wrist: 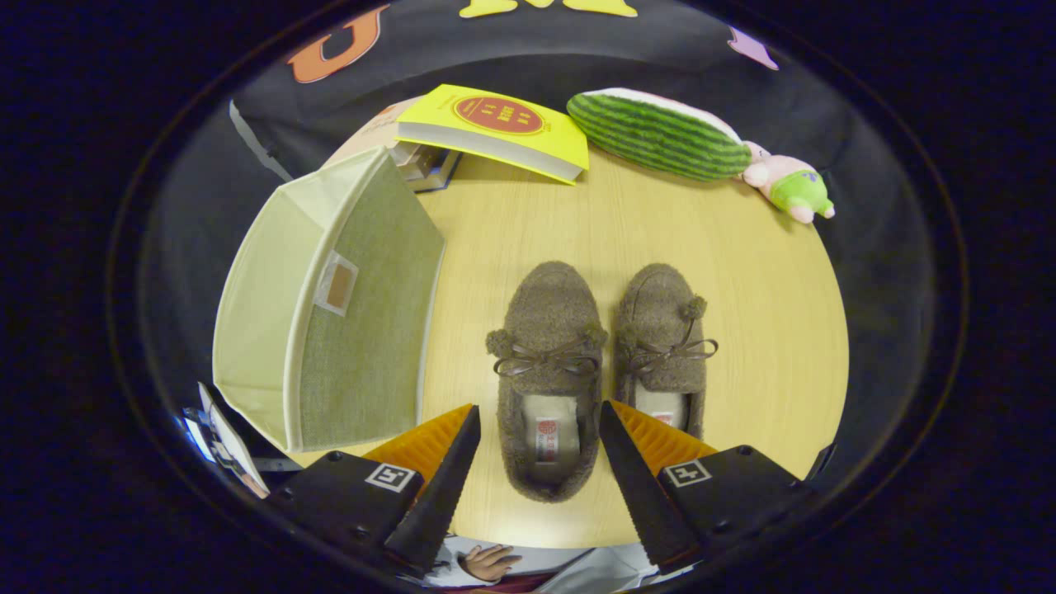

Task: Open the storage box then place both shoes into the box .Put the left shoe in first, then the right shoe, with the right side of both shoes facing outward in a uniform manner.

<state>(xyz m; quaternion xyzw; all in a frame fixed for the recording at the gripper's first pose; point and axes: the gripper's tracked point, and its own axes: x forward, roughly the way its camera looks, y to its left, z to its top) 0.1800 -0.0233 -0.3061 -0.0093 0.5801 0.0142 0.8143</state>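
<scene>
Evidently little was done: the storage box (330,305) lay open leftward, both shoes on the desk (742,330), left shoe (549,330) between the released claw (540,437).

Staged recording booth dressed as home setting, not real room. Black cloth wall (825,124) wraps close behind round pale wood worktop (767,330). Household props on worktop: fabric storage box (330,305), pair of furry brown slippers (606,355), yellow book (495,128) on small stack, watermelon-shaped plush (656,132), small pink and green plush toy (790,186). Handheld tool (540,450) with spread fingers over near slipper marks data-collection setup.
</scene>
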